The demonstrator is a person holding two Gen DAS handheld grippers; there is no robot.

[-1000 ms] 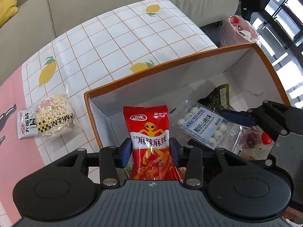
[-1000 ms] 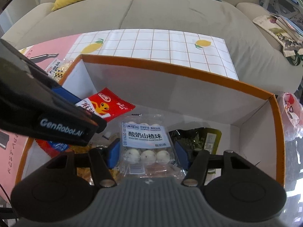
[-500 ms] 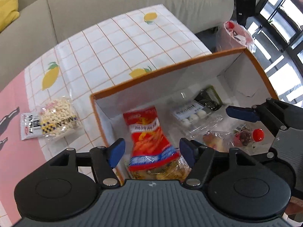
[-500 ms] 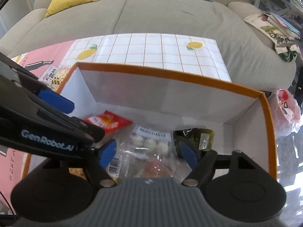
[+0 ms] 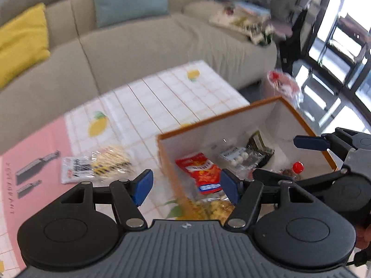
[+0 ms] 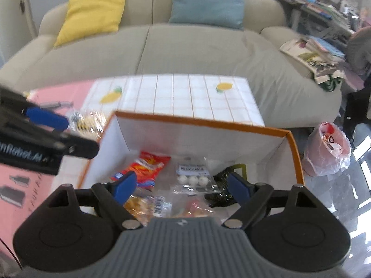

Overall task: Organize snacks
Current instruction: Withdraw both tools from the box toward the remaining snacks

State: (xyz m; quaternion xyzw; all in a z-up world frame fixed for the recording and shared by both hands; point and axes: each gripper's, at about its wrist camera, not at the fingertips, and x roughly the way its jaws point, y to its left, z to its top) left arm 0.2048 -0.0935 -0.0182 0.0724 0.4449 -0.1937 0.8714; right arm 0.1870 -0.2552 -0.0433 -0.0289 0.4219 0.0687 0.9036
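Orange-rimmed and white inside, the box [image 5: 231,125] fills the lower right of the left wrist view, with the red snack packet [image 5: 201,172] lying flat on its floor, just above and between the blue pads. The left gripper [image 5: 186,188] stands spread wide with nothing pinched, straddling the box's near left wall. A clear packet of pale puffs [image 5: 109,162] rests on the tablecloth [image 5: 148,92] outside the box, up and left of that gripper. In the right wrist view, the right gripper [image 6: 183,186] hangs over the box with its jaws opening and empty; the clear packet of white balls [image 6: 192,173] lies below, centred between its pads, a dark green packet [image 6: 223,176] just to its right.
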